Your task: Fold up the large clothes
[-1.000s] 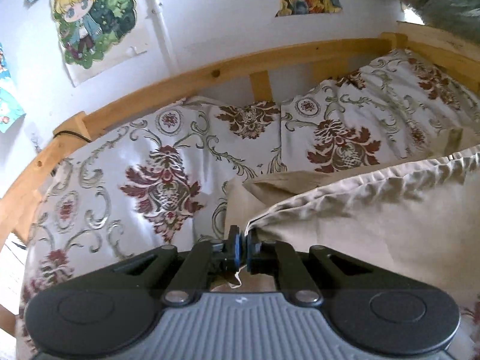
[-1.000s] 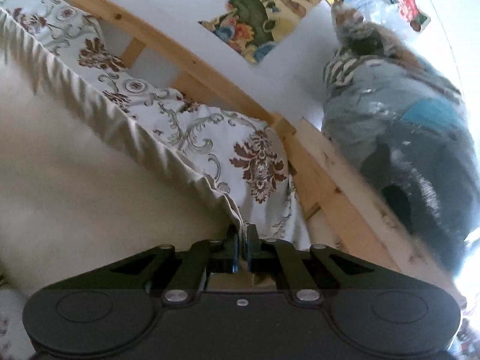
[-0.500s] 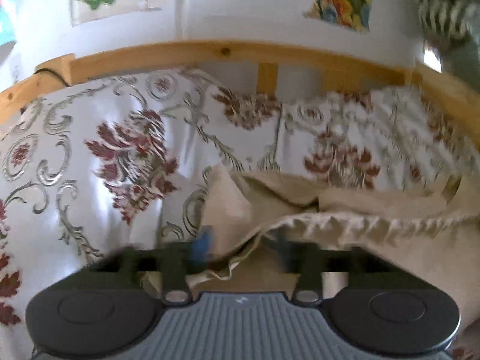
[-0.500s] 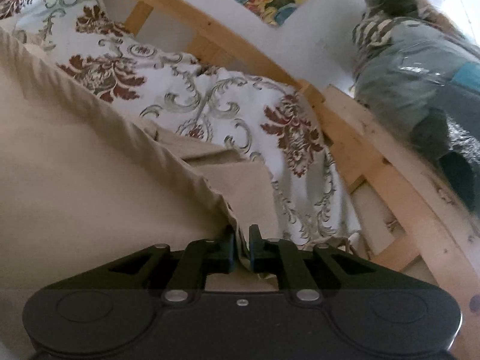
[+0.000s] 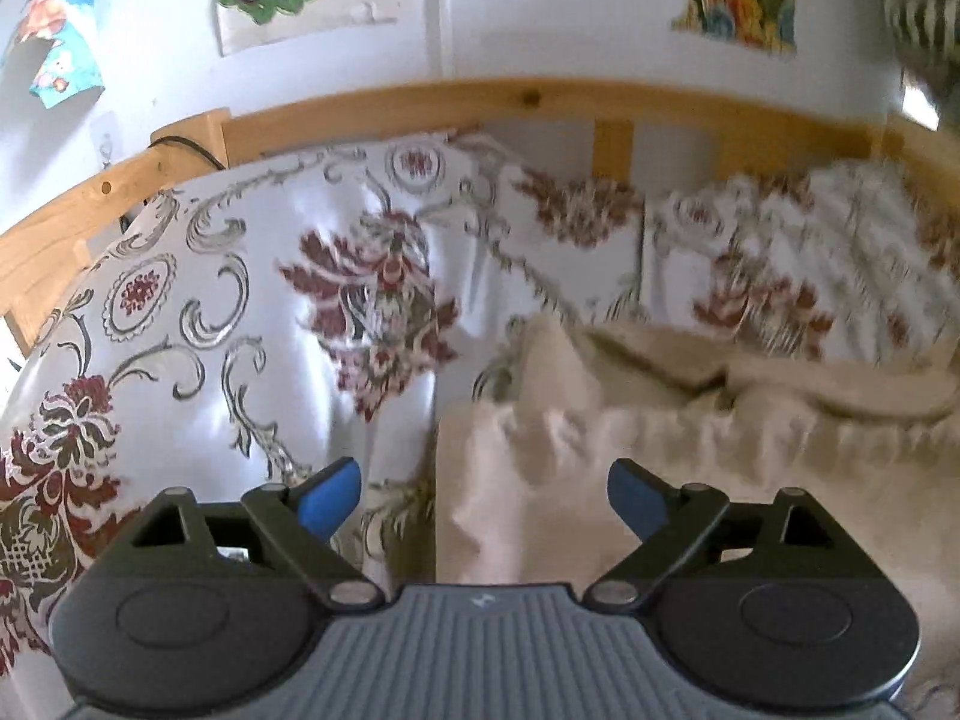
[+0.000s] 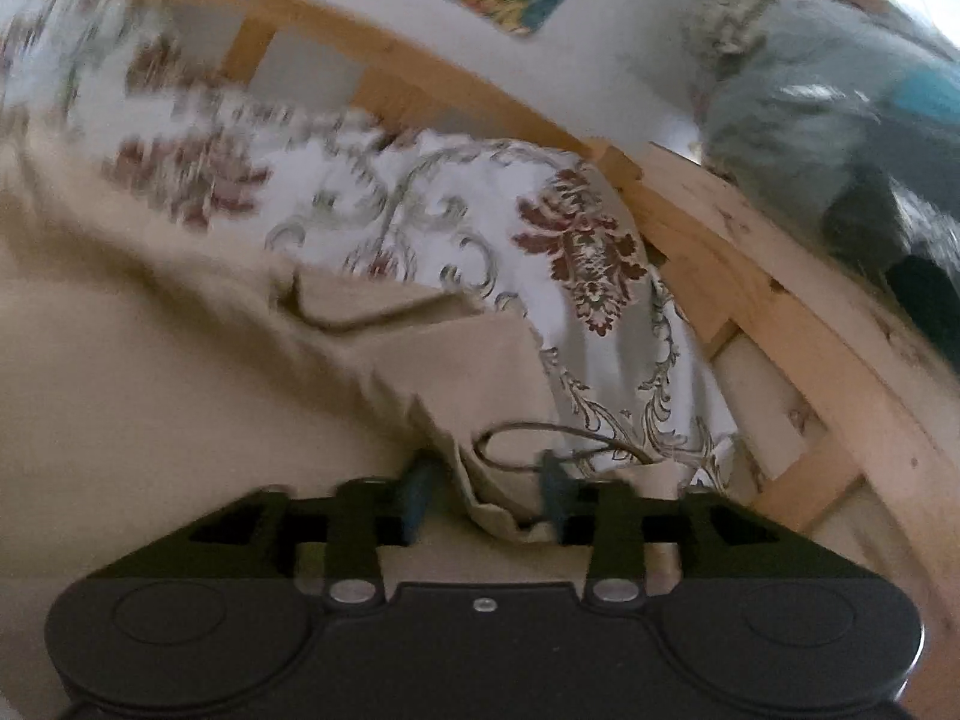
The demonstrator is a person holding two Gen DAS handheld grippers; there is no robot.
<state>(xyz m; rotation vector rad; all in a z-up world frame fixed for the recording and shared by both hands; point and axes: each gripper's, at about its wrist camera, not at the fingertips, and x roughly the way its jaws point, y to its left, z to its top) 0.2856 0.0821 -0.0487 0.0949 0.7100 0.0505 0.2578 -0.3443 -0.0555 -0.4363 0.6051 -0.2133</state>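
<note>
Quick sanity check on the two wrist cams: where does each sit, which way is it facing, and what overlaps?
Left wrist: on the left gripper, looking along its open fingers over the beige garment toward the wooden bed rail and wall.
Right wrist: on the right gripper, fingers apart, garment corner loose between them, facing the bed's right corner and bagged bundle.
Shared: garment, floral bedding, rail.

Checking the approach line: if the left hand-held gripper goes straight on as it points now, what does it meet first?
Most likely the beige garment: its gathered edge lies between the open fingers of the left hand-held gripper. Beyond lies the floral bedspread. Depth is unclear through the fisheye.
</note>
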